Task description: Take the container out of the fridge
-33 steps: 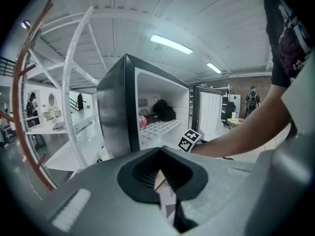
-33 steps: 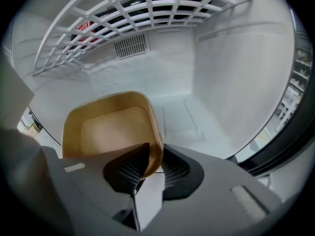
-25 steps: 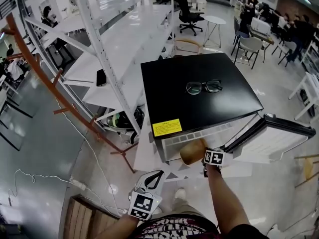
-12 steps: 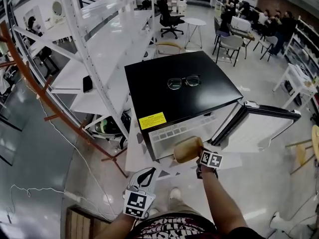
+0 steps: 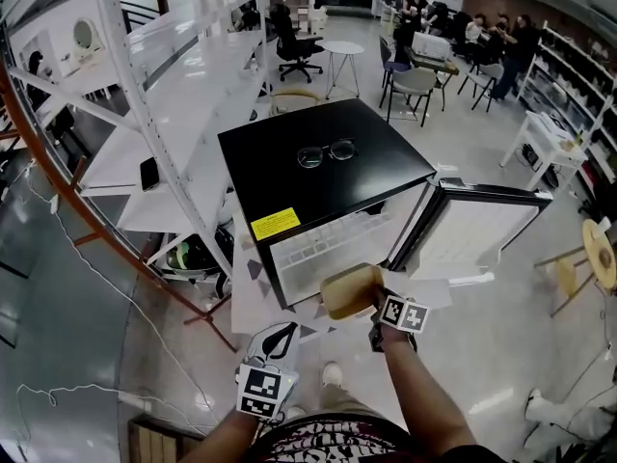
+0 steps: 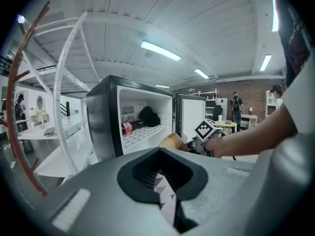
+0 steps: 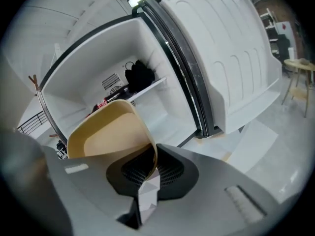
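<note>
A small fridge (image 5: pixel 318 177) with a black top stands with its door (image 5: pixel 472 231) swung open to the right. The tan container (image 5: pixel 349 290) hangs just in front of the open compartment, outside it. My right gripper (image 5: pixel 378 307) is shut on the container's (image 7: pixel 110 136) near rim, which the right gripper (image 7: pixel 147 173) view shows pinched between the jaws. My left gripper (image 5: pixel 284 340) hangs low to the left of the fridge front, shut and holding nothing. From the left gripper (image 6: pixel 165 200) view the container (image 6: pixel 172 141) shows beside the fridge (image 6: pixel 103 124).
Inside the fridge a black object (image 7: pixel 139 76) and a red can (image 7: pixel 101 103) lie on the white shelf. A pair of glasses (image 5: pixel 325 152) rests on the fridge top. White shelving (image 5: pixel 183 114) runs along the left. Chairs, tables and people fill the far room.
The container has come back out from the fridge opening toward me in the right gripper. The left gripper has stayed low and shut.
</note>
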### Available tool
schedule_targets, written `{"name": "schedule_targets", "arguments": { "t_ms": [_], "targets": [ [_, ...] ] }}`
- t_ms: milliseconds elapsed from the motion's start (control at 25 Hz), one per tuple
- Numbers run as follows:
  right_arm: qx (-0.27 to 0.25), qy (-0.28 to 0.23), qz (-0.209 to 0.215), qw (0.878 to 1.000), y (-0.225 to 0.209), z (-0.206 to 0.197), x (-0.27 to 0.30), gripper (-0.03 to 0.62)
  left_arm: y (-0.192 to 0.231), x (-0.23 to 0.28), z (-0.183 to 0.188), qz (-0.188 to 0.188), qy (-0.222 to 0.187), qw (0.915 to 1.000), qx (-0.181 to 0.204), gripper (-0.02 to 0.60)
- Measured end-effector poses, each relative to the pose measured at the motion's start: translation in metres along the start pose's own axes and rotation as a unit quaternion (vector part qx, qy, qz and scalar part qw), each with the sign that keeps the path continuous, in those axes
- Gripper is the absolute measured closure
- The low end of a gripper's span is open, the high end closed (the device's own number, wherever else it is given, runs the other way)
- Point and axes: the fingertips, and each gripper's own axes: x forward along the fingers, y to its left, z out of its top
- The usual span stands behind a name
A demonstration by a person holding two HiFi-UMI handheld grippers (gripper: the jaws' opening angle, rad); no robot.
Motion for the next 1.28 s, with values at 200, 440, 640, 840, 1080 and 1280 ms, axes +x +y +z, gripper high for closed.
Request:
{"name": "schedule_targets", "arguments": {
  "t_ms": [200, 440, 640, 840, 1080, 1280],
  "targets": [
    [0.005, -0.023, 0.017, 1.000, 0.022, 0.007, -0.029, 0.553, -0.008, -0.006, 0.009, -0.010, -0.013, 0.9998, 0.008, 0.580],
    [0.001, -0.046, 0.029, 0.998, 0.041, 0.012, -0.064, 0.551, -0.024, -0.015, 0.016, -0.040, -0.021, 0.9990, 0.003, 0.554],
    [0.005, -0.060, 0.034, 0.998, 0.050, 0.010, -0.085, 0.551, -0.039, -0.019, 0.015, -0.066, -0.022, 0.9976, -0.003, 0.531],
    [0.009, -0.072, 0.047, 0.996, 0.066, 0.007, -0.105, 0.551, -0.050, -0.027, 0.014, -0.079, -0.016, 0.9967, -0.012, 0.503],
    [0.002, -0.089, 0.067, 0.994, 0.090, 0.008, -0.127, 0.551, -0.059, -0.034, 0.016, -0.091, -0.019, 0.9956, -0.013, 0.477],
    [-0.006, -0.092, 0.080, 0.993, 0.107, 0.005, -0.137, 0.551, -0.061, -0.039, 0.013, -0.090, -0.012, 0.9959, -0.010, 0.466]
  ]
}}
